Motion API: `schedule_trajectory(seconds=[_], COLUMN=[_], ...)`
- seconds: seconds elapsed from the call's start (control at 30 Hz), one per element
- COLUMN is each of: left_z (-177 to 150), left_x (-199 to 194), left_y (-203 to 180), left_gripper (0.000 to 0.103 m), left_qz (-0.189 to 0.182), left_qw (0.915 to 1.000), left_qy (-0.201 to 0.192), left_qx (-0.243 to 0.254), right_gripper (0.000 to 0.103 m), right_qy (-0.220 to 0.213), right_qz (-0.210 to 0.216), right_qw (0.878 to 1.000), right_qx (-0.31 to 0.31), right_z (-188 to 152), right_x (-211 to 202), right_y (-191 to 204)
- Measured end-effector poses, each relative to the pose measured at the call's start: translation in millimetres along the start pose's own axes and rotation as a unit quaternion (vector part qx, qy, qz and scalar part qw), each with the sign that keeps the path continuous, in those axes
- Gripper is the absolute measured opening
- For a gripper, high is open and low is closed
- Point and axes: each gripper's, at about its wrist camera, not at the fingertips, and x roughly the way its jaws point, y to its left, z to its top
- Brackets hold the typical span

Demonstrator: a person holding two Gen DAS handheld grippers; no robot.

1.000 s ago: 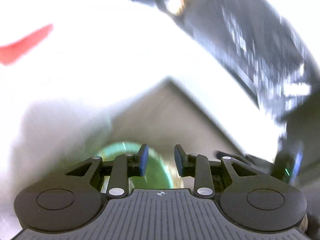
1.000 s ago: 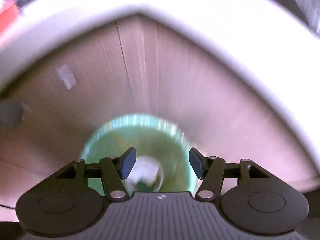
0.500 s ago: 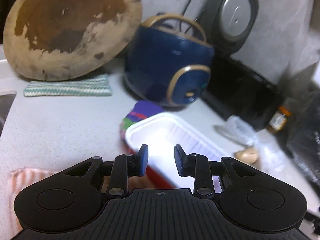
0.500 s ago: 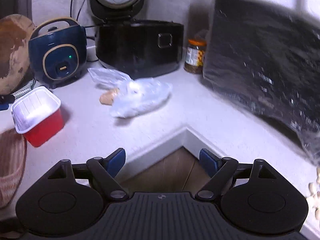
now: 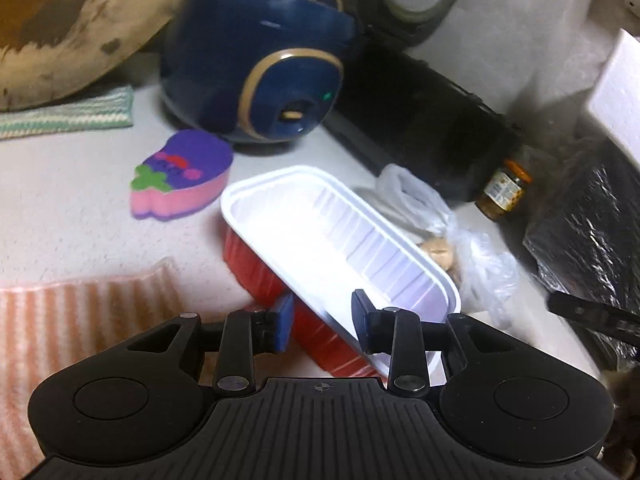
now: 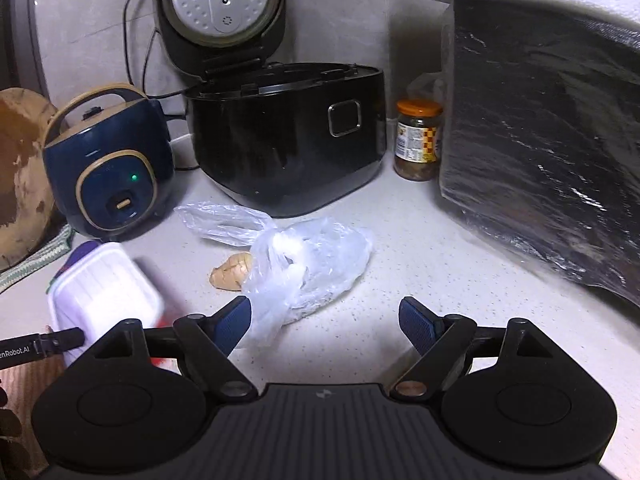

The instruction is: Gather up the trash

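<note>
Your left gripper point(image 5: 322, 326) – parted, empty – straddles the long rim of the white-lined red plastic tray point(image 5: 340, 248), running diagonally toward the counter's back edge; your right gripper point(image 6: 324, 326) gapes wide.

**Countertop background, non-task items**

Blue rice cooker point(image 6: 108, 168) at left of frame, green LED lit. Black rice cooker point(image 6: 286, 136) at centre, lid up. Orange-lidded jar point(image 6: 418, 140) just right of it. Black foil-wrapped block point(image 6: 540, 152) at far right. Strawberry-shaped sponge point(image 5: 182, 174) at centre left, wooden board point(image 5: 76, 20) at upper left.
</note>
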Motion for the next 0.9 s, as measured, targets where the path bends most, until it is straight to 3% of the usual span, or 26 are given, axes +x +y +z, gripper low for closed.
schedule_trajectory(seconds=[0.27, 0.4, 0.47, 0.53, 0.63, 0.73, 0.9], left_z=[20.7, 27.0, 25.5, 19.9, 10.4, 0.5, -14.7], left_x=[-40.7, -49.4, -45.6, -38.2, -22.7, -4.0, 25.1], left_y=[-3.2, -13.8, -25.4, -40.2, -62.6, -77.3, -90.1], left_gripper=[0.035, 0.035, 0.035, 0.035, 0.035, 0.035, 0.035], left_qz=[0.014, -0.048, -0.091, -0.127, -0.156, -0.17, -0.166], left_qw=[0.997, 0.9965, 0.995, 0.9918, 0.9863, 0.9816, 0.9775], left_qy=[-0.067, -0.061, -0.04, -0.016, 0.021, 0.056, 0.1], left_qx=[-0.035, -0.031, -0.014, 0.011, 0.049, 0.068, 0.083], right_gripper=[0.082, 0.082, 0.074, 0.046, 0.023, 0.017, 0.015], right_qy=[0.02, 0.063, 0.082, 0.087, 0.09, 0.084, 0.054], right_qz=[0.002, 0.011, 0.014, 0.039, 0.052, 0.049, -0.005], right_qw=[1.0, 0.998, 0.996, 0.995, 0.994, 0.995, 0.998], right_qx=[-0.011, -0.026, -0.016, 0.005, 0.013, 0.015, 0.015], right_z=[25.8, 27.2, 22.7, 15.4, 7.1, 0.4, -2.1], right_x=[61.2, 102.8, 113.7, 112.7, 102.9, 89.6, 67.9], right_y=[-2.4, 7.3, 9.8, 9.5, 9.9, 5.3, -14.6])
